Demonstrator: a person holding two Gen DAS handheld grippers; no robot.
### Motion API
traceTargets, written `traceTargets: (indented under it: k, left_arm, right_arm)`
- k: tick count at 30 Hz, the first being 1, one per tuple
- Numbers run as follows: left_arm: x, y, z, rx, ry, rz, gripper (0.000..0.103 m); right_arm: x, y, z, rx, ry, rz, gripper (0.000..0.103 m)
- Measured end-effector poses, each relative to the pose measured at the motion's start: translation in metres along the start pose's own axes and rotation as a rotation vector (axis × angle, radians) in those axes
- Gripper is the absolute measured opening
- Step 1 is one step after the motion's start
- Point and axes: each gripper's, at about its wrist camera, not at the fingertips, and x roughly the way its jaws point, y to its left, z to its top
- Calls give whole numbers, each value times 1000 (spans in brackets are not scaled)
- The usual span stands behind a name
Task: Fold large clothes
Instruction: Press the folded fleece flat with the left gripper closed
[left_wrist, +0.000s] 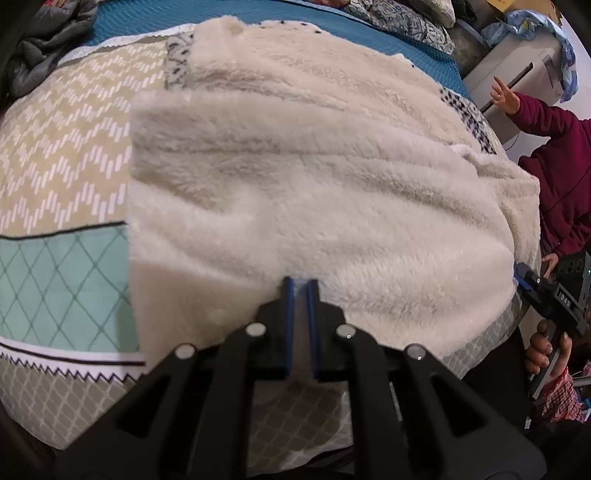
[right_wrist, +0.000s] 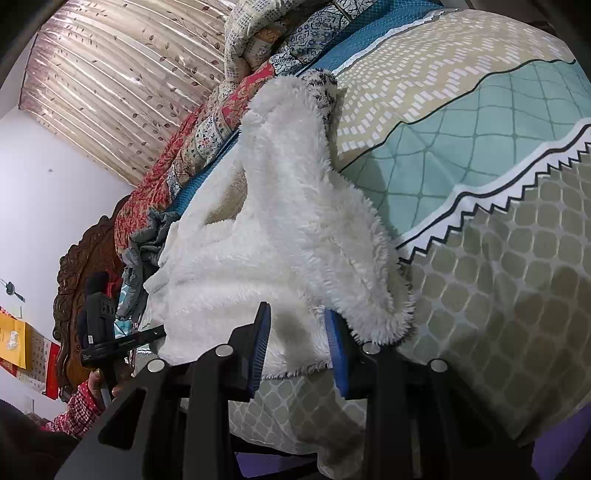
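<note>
A large cream fleece garment (left_wrist: 314, 177) lies spread on the bed, fleece lining up, with a black-and-white knit pattern at its edges. My left gripper (left_wrist: 301, 286) is shut on the garment's near edge. The right wrist view shows the same garment (right_wrist: 280, 221) rumpled along the bed's edge. My right gripper (right_wrist: 297, 317) is open, its blue pads (right_wrist: 260, 343) on either side of the garment's near hem. The right gripper also shows in the left wrist view (left_wrist: 532, 280) at the garment's right side.
The bed has a patterned cover (left_wrist: 62, 158) in beige, teal and grey. Grey clothes (left_wrist: 40, 40) lie at the far left. A person in a maroon top (left_wrist: 554, 147) stands at the right. Quilts (right_wrist: 207, 122) are heaped by a carved headboard (right_wrist: 74, 273).
</note>
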Motion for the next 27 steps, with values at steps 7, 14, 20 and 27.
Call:
traceTargets:
  k: [7, 14, 20, 27]
  left_arm:
    - [0, -1, 0, 0, 0, 2, 7]
    - [0, -1, 0, 3, -2, 0, 7]
    - [2, 1, -1, -5, -1, -10, 7]
    - [-13, -6, 1, -11, -28, 3, 7]
  right_arm:
    - [-1, -1, 0, 8, -2, 12, 21]
    - [-2, -3, 1, 13, -2, 20, 21]
    - [-2, -3, 2, 10, -1, 16, 21]
    - [-28, 24, 7, -49, -62, -20, 22]
